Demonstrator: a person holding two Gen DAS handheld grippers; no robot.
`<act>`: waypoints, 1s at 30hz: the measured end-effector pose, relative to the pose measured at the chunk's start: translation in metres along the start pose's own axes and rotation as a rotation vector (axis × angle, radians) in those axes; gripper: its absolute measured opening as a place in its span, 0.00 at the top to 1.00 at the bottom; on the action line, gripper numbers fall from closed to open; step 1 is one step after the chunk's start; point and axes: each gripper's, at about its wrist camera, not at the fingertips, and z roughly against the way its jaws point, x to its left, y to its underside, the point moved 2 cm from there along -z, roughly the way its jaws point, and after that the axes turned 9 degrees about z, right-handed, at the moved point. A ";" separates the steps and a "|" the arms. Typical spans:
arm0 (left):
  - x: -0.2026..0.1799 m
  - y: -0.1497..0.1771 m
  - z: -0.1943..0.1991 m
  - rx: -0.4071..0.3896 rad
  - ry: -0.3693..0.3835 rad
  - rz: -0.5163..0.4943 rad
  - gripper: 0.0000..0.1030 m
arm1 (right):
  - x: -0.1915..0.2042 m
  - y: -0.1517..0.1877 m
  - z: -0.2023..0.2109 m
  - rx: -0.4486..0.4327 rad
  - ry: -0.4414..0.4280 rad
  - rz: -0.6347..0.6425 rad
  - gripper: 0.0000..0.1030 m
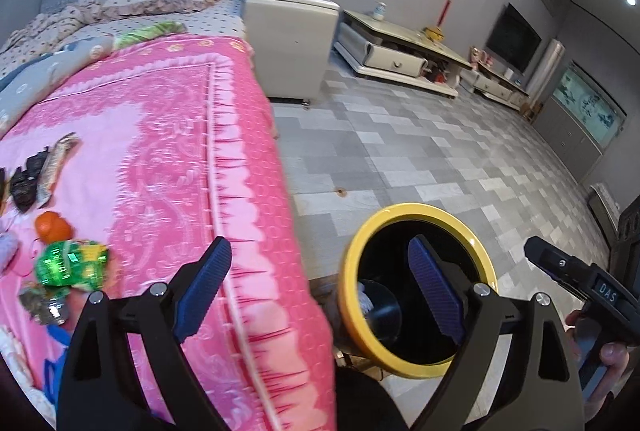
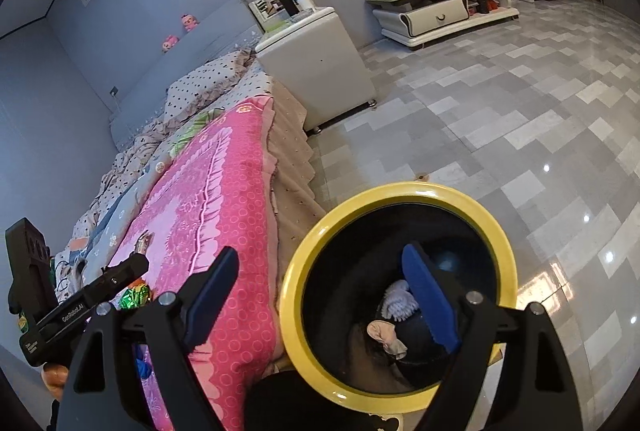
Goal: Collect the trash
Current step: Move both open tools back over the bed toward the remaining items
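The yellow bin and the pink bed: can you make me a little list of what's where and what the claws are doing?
bin: yellow bin on the floor beside the bed, top open
inside bin: white crumpled piece and a beige scrap
bed: pink blanket on top
still on bed: green shiny wrapper, orange thing, dark wrappers
left claw: left claw open, holding nothing
right claw: right claw open over the bin, holding nothing

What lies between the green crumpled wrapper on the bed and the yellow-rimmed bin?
Only the pink blanket, draped over the bed's edge, separates the green wrapper from the bin. The left wrist view shows this; no other trash lies there.
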 end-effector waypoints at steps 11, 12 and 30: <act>0.086 -0.008 0.100 -0.159 -0.152 0.088 0.13 | 0.109 -0.009 0.004 -0.017 -0.141 0.184 0.18; 0.093 -0.007 0.108 -0.169 -0.167 0.091 0.13 | 0.119 -0.009 0.005 -0.018 -0.150 0.200 0.18; 0.226 0.026 0.186 -0.194 -0.424 0.215 0.12 | 0.255 0.038 -0.018 0.081 -0.340 0.467 0.14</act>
